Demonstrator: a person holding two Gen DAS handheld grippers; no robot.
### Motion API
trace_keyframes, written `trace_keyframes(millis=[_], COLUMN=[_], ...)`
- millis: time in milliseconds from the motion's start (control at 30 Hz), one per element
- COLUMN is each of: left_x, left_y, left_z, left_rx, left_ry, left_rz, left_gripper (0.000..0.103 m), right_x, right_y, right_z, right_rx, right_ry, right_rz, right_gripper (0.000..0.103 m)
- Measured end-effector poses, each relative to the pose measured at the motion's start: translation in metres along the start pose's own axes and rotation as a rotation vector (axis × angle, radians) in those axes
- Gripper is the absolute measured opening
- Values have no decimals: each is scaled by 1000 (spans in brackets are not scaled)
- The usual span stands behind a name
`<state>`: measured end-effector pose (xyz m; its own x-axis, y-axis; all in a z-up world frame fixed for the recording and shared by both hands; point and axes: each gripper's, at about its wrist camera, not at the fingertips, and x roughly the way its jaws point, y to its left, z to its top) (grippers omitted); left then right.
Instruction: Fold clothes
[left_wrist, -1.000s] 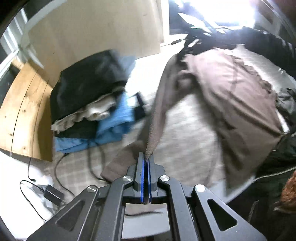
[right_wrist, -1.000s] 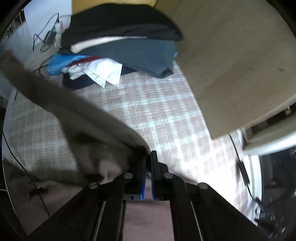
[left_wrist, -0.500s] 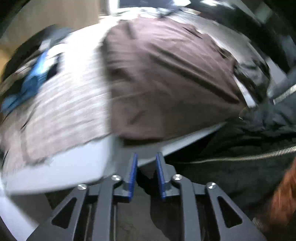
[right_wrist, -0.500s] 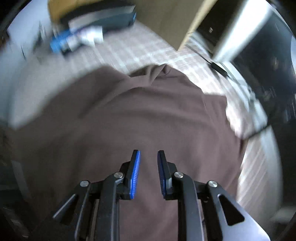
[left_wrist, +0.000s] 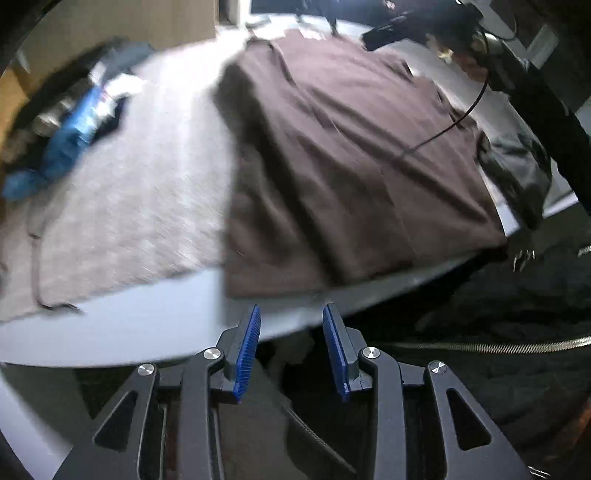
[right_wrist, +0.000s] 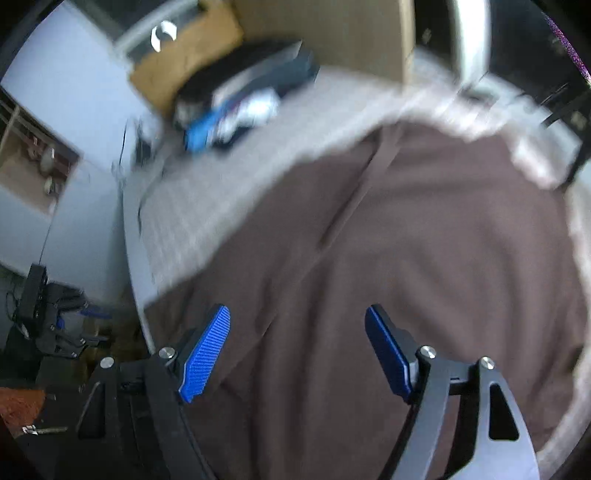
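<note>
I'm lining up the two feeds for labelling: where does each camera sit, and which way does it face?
Left wrist: on the left gripper, jaws opening and empty, off the table edge, looking steeply down across the brown garment; the person's dark sleeve shows.
Right wrist: on the right gripper, jaws opening, nothing gripped, directly above the brown garment; only the fingers show.
Shared: the garment, checked cloth and clothes pile.

The left hand-held gripper (left_wrist: 291, 349) points steeply down, its jaws opening with nothing between the blue pads (left_wrist: 246, 354). The right hand-held gripper (right_wrist: 297, 350) also tilts down, jaws opening wide, its pads (right_wrist: 205, 350) gripping nothing. A dark sleeve (left_wrist: 546, 118) reaches in at the far right.
</note>
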<state>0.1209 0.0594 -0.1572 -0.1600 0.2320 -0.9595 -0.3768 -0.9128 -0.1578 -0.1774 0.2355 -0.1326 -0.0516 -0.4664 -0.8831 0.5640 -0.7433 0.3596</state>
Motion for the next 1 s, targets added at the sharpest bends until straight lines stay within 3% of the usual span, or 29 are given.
trace_keyframes(millis=[100, 167, 267, 367, 467, 533, 667, 767, 900, 967, 1000], left_x=[12, 9, -6, -20, -22, -14, 22, 47, 66, 67, 67], left_y=[6, 25, 72, 100, 89, 73, 38, 19, 9, 11, 13], left_z=[-25, -50, -94, -116, -88, -57, 5, 32, 47, 51, 53], left_rx=[15, -34, -193, -299, -270, -223, -130, -101, -77, -90, -97], left_ry=[91, 145, 214, 220, 108, 23, -67, -79, -77, -85, -88], left_rz=[35, 61, 123, 158, 140, 88, -18, -60, -33, -30, -33], left_gripper=[33, 34, 36, 38, 38, 38, 38, 41, 46, 43, 34], right_x=[9, 5, -34, -63, -60, -41, 6, 36, 51, 49, 48], right_y=[19, 28, 23, 17, 17, 15, 11, 11, 28, 37, 41], right_z=[-17, -29, -43, -50, -47, -38, -16, -4, 2, 6, 9], right_rx=[-62, -93, -81, -45, -22, -2, 31, 35, -5, -32, -41], right_ry=[61, 80, 36, -66, -145, -164, -168, -142, -120, -139, -148], right_rz=[14, 20, 31, 19, -28, -48, -86, -98, -81, -76, -74], right_gripper=[75, 75, 75, 75, 75, 75, 74, 74, 74, 74, 74])
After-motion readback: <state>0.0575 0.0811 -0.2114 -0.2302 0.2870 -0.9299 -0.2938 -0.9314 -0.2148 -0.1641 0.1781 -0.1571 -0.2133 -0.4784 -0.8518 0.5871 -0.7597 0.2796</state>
